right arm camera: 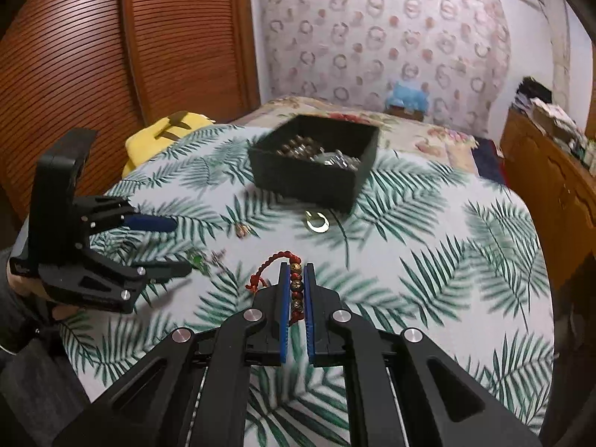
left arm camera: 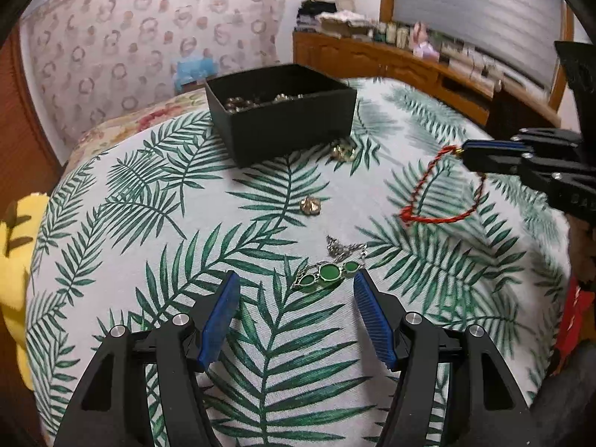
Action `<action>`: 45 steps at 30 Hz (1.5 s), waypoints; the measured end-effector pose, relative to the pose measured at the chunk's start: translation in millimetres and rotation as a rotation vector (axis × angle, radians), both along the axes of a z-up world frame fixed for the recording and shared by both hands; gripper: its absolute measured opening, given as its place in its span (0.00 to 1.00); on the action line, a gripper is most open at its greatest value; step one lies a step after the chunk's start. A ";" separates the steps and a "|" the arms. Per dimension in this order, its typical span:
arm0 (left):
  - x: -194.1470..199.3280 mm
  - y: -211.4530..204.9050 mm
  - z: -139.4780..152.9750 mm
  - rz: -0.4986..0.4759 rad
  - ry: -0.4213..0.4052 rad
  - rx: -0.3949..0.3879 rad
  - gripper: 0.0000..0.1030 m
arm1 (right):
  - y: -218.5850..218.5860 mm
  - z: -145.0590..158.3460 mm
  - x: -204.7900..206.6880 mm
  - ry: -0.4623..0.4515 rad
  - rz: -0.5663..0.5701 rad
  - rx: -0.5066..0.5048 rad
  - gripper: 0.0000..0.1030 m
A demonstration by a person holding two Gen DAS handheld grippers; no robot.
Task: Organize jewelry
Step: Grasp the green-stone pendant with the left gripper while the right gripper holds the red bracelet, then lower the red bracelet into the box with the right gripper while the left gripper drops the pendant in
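Observation:
A black jewelry box [left arm camera: 283,111] with several metal pieces inside stands on the palm-leaf cloth; it also shows in the right wrist view [right arm camera: 316,164]. My left gripper [left arm camera: 294,283] is open, low over the cloth, with a green-stone necklace [left arm camera: 324,273] just ahead between its fingertips. My right gripper [right arm camera: 297,270] is shut on a red cord bracelet with beads [right arm camera: 296,287], held above the cloth. In the left wrist view the bracelet [left arm camera: 439,193] hangs from the right gripper [left arm camera: 465,152]. The left gripper [right arm camera: 175,246] shows at left in the right wrist view.
Loose pieces lie on the cloth: a gold piece [left arm camera: 311,206], a gold cluster [left arm camera: 342,152] by the box, a gold ring-shaped piece [right arm camera: 317,221]. A yellow plush [left arm camera: 15,260] sits at the left edge. A wooden dresser [left arm camera: 391,63] stands behind.

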State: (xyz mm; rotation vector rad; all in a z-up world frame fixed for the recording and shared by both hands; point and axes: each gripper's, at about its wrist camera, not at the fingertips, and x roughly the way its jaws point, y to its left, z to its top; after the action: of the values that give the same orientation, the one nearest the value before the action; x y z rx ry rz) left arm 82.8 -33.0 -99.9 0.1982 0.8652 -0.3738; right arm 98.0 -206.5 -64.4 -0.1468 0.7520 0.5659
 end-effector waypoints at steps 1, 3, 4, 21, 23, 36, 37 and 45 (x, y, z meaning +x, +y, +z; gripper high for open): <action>1.9 -1.7 -1.4 -0.002 0.005 0.015 0.59 | -3.9 -2.3 -0.5 0.004 -0.008 0.004 0.08; 5.0 -4.7 -3.0 -0.007 0.010 0.036 0.59 | -10.5 -5.1 -2.6 0.008 -0.022 0.014 0.08; 6.7 -5.7 -2.6 -0.011 0.010 0.042 0.59 | -14.0 -6.0 -3.4 0.008 -0.028 0.019 0.08; 8.6 -19.5 -0.5 -0.040 0.009 0.001 0.13 | -24.9 -11.1 -6.1 0.014 -0.039 0.038 0.08; 7.7 -18.8 0.0 -0.037 0.010 -0.003 0.10 | -23.1 -12.7 -5.3 0.018 -0.036 0.038 0.08; 11.4 -5.4 41.3 -0.027 -0.078 -0.106 0.10 | -5.7 9.6 9.2 -0.033 0.010 0.016 0.08; 13.8 -5.0 45.6 -0.026 -0.086 -0.113 0.10 | -4.1 12.1 11.6 -0.039 0.013 0.015 0.08; 41.3 -0.6 78.0 0.005 -0.157 -0.146 0.10 | 13.6 34.4 44.9 -0.089 0.051 0.005 0.08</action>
State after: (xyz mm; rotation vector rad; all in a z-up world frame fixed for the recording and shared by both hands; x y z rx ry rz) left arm 124.1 -33.6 -21.9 0.0890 0.6807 -0.4099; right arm 142.9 -192.9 -30.0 -0.1858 0.6622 0.6063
